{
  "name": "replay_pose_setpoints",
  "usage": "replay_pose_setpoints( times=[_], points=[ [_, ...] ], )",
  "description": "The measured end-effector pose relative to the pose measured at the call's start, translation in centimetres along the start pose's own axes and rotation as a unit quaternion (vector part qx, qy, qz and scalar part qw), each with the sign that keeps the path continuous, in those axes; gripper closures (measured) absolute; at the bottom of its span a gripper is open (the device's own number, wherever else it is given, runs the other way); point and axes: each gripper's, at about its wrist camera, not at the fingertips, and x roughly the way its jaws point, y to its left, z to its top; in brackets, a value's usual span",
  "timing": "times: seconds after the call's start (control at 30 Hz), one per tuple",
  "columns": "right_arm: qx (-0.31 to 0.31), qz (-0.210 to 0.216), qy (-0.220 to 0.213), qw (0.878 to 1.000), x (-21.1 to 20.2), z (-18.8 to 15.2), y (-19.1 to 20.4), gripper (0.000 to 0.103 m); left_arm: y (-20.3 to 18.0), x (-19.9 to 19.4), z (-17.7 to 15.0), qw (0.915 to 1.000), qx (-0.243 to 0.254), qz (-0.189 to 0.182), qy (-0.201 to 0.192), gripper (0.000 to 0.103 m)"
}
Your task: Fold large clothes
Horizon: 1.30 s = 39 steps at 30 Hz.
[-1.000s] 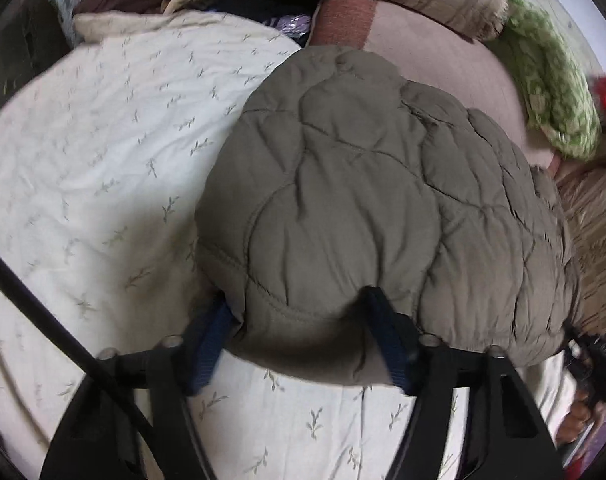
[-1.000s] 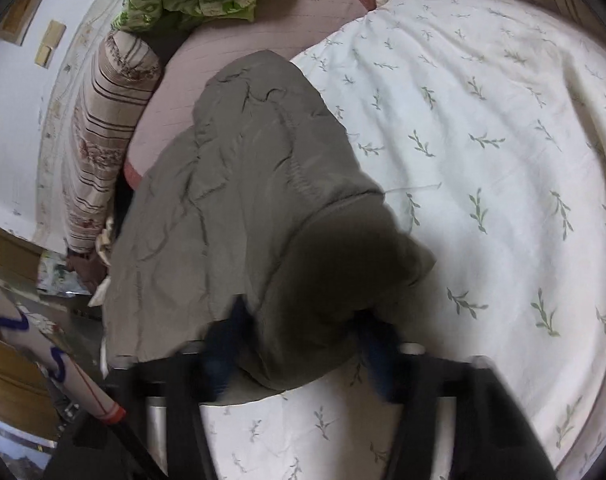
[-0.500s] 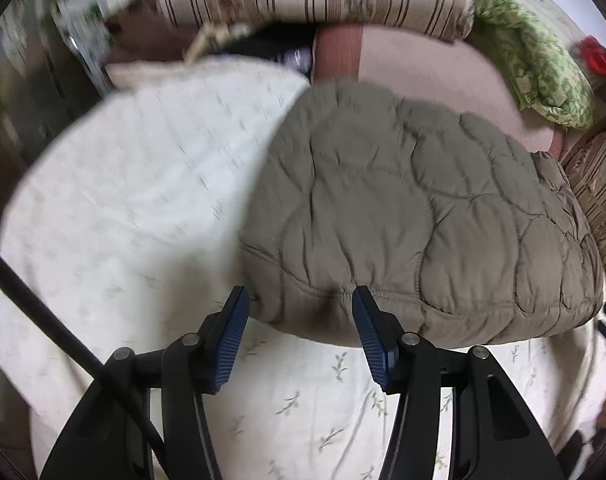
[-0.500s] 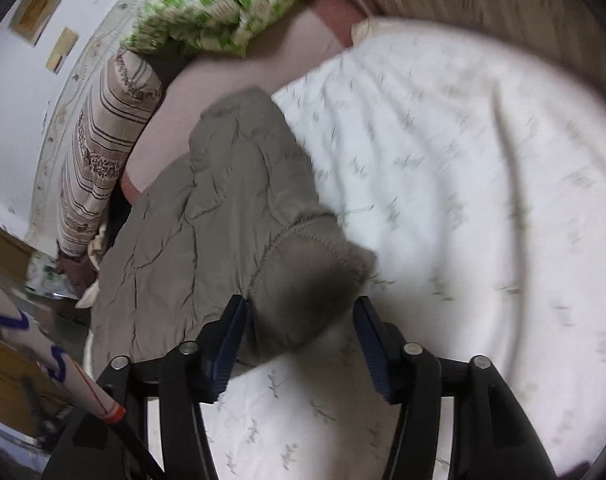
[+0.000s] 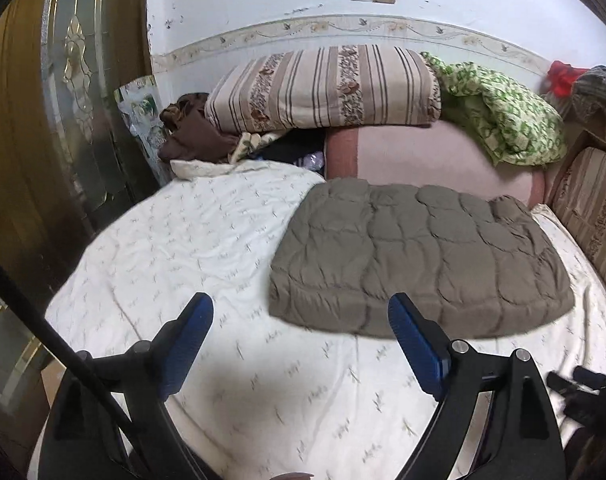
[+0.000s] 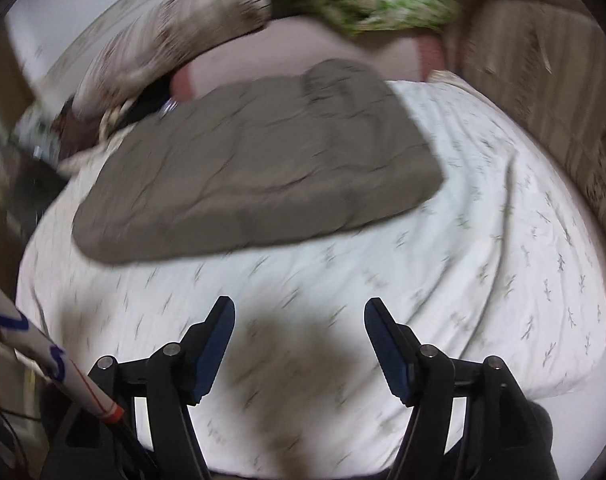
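An olive-grey quilted jacket (image 5: 415,264) lies folded into a flat rectangle on the white leaf-print bedsheet (image 5: 191,240). It also shows in the right wrist view (image 6: 255,176), blurred. My left gripper (image 5: 301,310) is open and empty, hovering just short of the jacket's near edge. My right gripper (image 6: 299,312) is open and empty, well back from the jacket above the sheet (image 6: 483,240).
A striped rolled quilt (image 5: 323,88) and a green patterned blanket (image 5: 503,116) lie at the bed's far side by the wall. Brown clothes (image 5: 191,132) are heaped at the far left. A wooden door (image 5: 35,120) stands left; a striped headboard (image 5: 587,208) stands right.
Both grippers have let go of the jacket's edge, opened wide and drawn back and up. The jacket now lies flat on the sheet.
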Motion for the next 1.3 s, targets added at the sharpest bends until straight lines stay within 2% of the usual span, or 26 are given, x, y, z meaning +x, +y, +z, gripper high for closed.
replay_pose_setpoints(
  times=[0.17, 0.37, 0.5, 0.77, 1.3],
  points=[
    [-0.041, -0.042, -0.009, 0.998, -1.0, -1.7, 2.6, 0.029, -0.7, -0.7, -2.3, 0.9981, -0.014, -0.032, 0.05, 0.014],
    [-0.048, -0.083, -0.019, 0.995, -1.8, -2.7, 3.0, 0.026, -2.2, -0.7, -5.1, 0.9961, 0.013, -0.026, 0.084, 0.014],
    [-0.052, -0.085, -0.015, 0.995, -1.7, -3.2, 3.4, 0.026, -2.8, -0.4, -5.8, 0.9943, 0.018, -0.03, 0.101, 0.014],
    [-0.067, -0.088, -0.015, 0.994, -1.3, -3.5, 4.4, 0.025, -3.3, -0.2, -6.2, 0.9932, 0.027, -0.035, 0.108, 0.014],
    [-0.064, -0.092, 0.01, 0.994, 0.8, -3.3, 4.3, 0.023, -3.6, 2.8, -7.1, 0.9867, 0.03, -0.037, 0.155, 0.014]
  ],
)
